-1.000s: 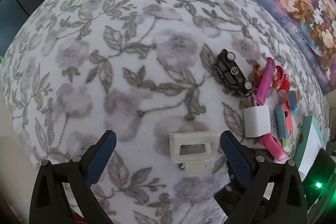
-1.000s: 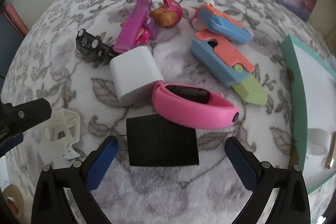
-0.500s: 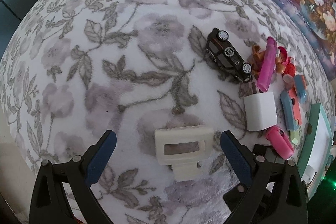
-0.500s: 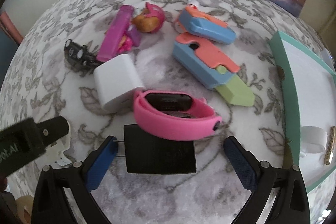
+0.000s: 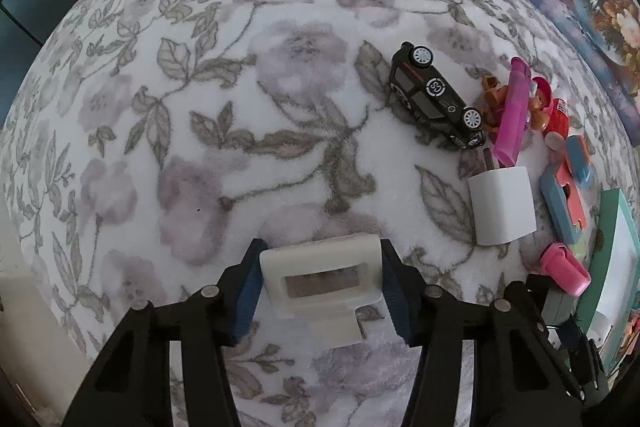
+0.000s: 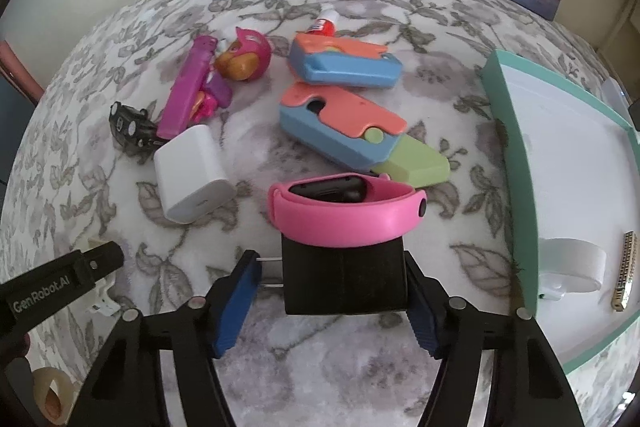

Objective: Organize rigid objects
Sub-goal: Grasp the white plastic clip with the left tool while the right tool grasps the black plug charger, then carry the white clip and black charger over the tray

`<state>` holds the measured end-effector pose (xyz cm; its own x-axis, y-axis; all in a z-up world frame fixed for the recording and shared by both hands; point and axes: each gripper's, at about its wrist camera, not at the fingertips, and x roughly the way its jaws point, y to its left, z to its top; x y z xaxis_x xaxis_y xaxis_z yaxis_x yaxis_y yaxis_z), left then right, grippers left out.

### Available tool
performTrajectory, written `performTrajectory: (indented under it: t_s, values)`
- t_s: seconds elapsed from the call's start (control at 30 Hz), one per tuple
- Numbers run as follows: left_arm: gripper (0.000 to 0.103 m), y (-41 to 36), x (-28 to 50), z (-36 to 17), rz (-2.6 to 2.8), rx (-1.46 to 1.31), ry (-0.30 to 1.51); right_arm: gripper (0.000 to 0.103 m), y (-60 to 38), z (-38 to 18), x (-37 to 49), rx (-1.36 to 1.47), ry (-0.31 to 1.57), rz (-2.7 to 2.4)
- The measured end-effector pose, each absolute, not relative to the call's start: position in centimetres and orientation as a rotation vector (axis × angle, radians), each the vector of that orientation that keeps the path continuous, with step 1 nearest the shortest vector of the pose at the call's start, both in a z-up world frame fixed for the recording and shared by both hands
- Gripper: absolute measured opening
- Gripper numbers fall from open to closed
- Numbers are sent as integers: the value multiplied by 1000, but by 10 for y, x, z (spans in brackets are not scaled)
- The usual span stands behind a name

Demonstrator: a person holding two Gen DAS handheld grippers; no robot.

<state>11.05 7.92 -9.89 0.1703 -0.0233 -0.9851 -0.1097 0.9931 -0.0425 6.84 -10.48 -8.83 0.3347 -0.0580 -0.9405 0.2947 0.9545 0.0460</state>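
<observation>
Since a second ago both sets of jaws have just been closing, from wide apart to either side of an object.

Left gripper (image 5: 320, 287): we see its blue pads against both ends of the cream plastic clip (image 5: 320, 277), pinching it on the floral blanket (image 5: 200, 107).

Right gripper (image 6: 332, 301): black adapter (image 6: 344, 277) sits between the pads. Right pad touches its side; left pad stands at the tips of its metal prongs, and whether it presses on them we cannot tell from this angle.

Pink wristband (image 6: 348, 213) lies across the adapter's far edge. Left of it, the white charger cube (image 6: 190, 173); farther left, the black toy car (image 6: 130, 127). Farther off lie a magenta toy (image 6: 186, 95) and two blue-and-coral toy knives (image 6: 340, 125).

Green-rimmed tray (image 6: 516, 163) at right, holding a white ring-shaped item (image 6: 572, 263) and a small metal piece (image 6: 624, 269).
</observation>
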Motion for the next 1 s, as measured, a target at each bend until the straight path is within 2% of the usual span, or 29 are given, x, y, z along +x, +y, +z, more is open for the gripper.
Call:
performTrajectory:
  t_s: [0.27,0.67,1.0]
  values:
    - [56,75,108,-77,58,-114,1349,70,-128,-78,53,307,1214,-238]
    - [56,62,88,-8,43,-84,1161,70,-153,-33,30,410,1138,-222]
    - [56,11,74,22,-33,11,1082,70,-190,-2,18,472,1072,-281]
